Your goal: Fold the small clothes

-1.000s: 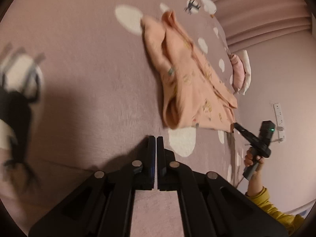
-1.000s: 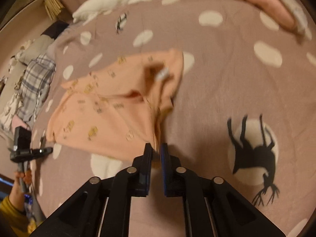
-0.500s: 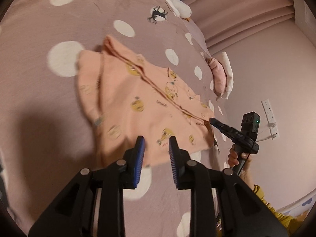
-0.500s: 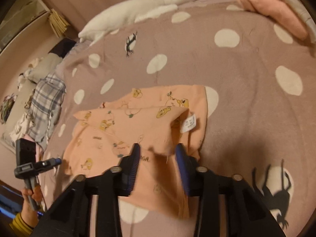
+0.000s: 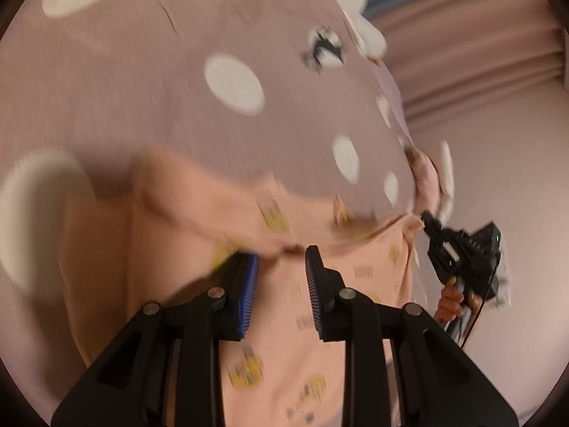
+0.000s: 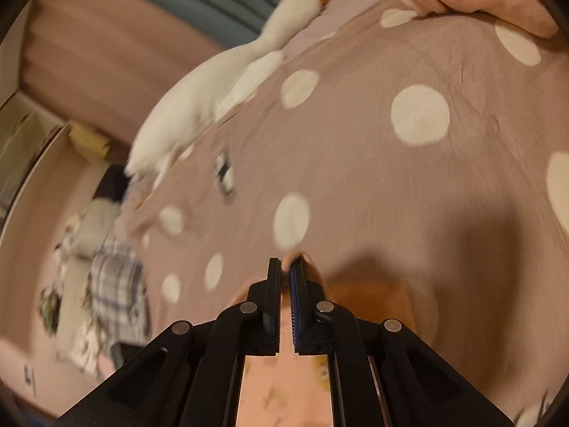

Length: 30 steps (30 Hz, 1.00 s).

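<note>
Right claw [image 6: 285,269] closed since earlier, now pinching peach garment [image 5: 320,338] edge; left claw [image 5: 281,277] parted, apparently empty above garment. Fabric soft, limp: take hem corners.

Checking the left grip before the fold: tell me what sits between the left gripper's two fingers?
Left wrist view: the peach garment lies in the gap of the left gripper, its blurred edge at the fingertips; the pads stand apart.

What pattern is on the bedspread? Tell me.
The bedspread is dusty mauve with large white dots and a few dark animal prints; it shows best in the right wrist view.
</note>
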Tool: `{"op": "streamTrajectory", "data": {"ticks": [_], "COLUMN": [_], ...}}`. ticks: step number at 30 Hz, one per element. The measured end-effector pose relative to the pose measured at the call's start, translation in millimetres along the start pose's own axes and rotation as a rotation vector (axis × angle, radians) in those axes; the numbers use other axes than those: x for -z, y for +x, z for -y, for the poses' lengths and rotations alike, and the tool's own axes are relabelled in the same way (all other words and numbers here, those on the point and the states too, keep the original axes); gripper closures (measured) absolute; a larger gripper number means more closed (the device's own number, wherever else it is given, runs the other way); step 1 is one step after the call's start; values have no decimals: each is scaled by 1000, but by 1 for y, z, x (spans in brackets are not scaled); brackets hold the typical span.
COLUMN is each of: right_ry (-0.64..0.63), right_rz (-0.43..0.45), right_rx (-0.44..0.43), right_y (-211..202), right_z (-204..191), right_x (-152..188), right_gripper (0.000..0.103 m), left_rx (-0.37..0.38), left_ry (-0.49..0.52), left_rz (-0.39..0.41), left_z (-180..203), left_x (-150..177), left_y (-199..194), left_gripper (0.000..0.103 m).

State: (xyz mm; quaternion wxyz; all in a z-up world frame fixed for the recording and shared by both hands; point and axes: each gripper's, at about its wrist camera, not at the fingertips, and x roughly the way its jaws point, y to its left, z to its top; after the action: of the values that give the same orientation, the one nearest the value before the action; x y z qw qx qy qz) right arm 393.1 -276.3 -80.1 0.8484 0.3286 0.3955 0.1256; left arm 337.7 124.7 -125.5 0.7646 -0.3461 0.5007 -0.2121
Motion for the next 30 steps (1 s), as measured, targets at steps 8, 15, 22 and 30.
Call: {"op": "streamTrajectory", "data": {"ticks": [8,15,22,30], "right_ry": [-30,-248,-296,-272], "right_rz": [1,-101,-176,-54], "right_rx": [79,-12,261,270], "right_y": [-14,-37,-29,-60], "right_z": [16,-8,30,34], "right_x": [22,70,92,67], "right_gripper": [69,69,79,77], "left_rx": [-100,-31,-125,-163], "left_ry": [-40,126,225,231], "left_rz": [181,68,-48,-27], "left_z": [-17,7,-1,-18], "left_x": [-32,6,66,84], "left_y": [-51,-55,-40,-72], "left_gripper": [60,59,59,59]}}
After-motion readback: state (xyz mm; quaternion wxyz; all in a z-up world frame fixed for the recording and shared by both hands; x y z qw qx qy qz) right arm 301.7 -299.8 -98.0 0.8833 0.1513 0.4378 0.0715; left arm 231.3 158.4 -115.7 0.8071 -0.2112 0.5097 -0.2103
